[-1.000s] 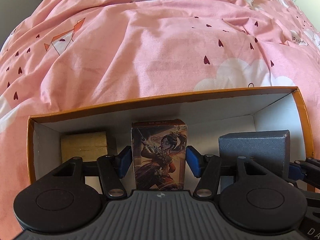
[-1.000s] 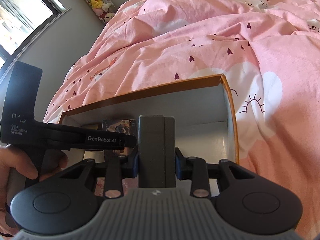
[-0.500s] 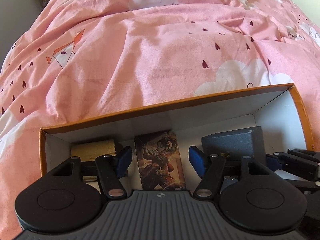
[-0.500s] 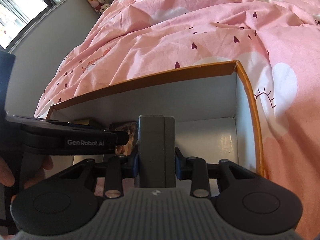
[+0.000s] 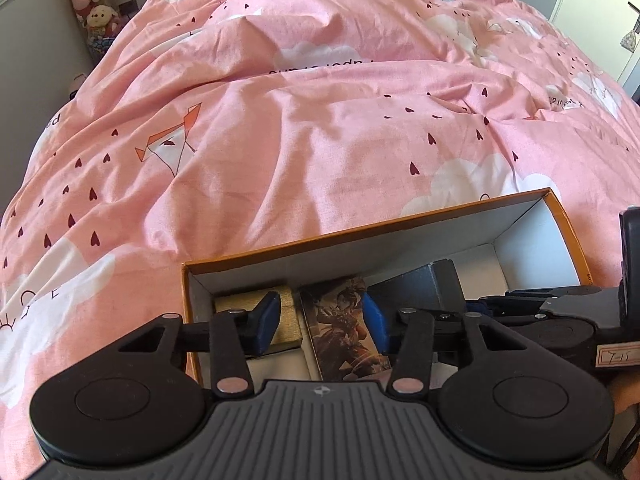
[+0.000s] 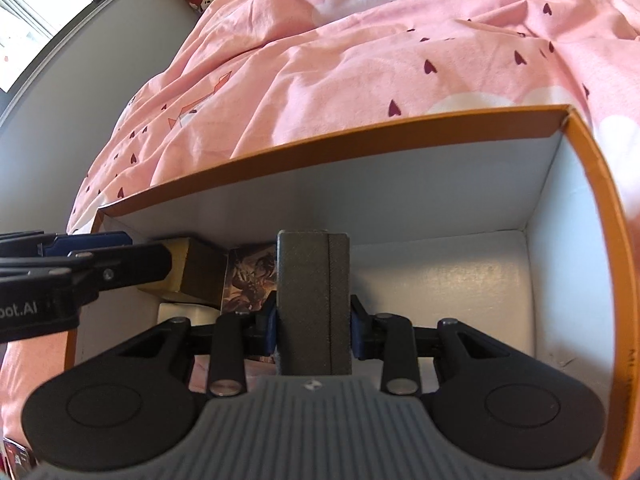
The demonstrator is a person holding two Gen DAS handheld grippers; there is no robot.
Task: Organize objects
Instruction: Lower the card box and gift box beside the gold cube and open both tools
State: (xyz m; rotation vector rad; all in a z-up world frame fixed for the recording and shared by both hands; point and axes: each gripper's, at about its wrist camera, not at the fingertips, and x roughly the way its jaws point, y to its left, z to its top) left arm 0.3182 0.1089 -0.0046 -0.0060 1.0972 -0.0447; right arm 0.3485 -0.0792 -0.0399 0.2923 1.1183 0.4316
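Currently right gripper [image 6: 312, 326] clamps dark grey textured rectangular box [image 6: 312, 300] upright, probably for slotting beside illustrated card box [image 5: 344, 332] inside orange-rimmed white cardboard tray [image 6: 440, 208]; left gripper [image 5: 320, 320] spread, empty.

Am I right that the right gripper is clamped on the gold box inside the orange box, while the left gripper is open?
Not quite: the right gripper is clamped on the dark grey box, as the right wrist view shows. The gold box sits untouched inside the orange box. The left gripper is open.

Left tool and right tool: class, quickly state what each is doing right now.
Left tool: open, holding nothing, above the card box.
Right tool: closed on the grey box.
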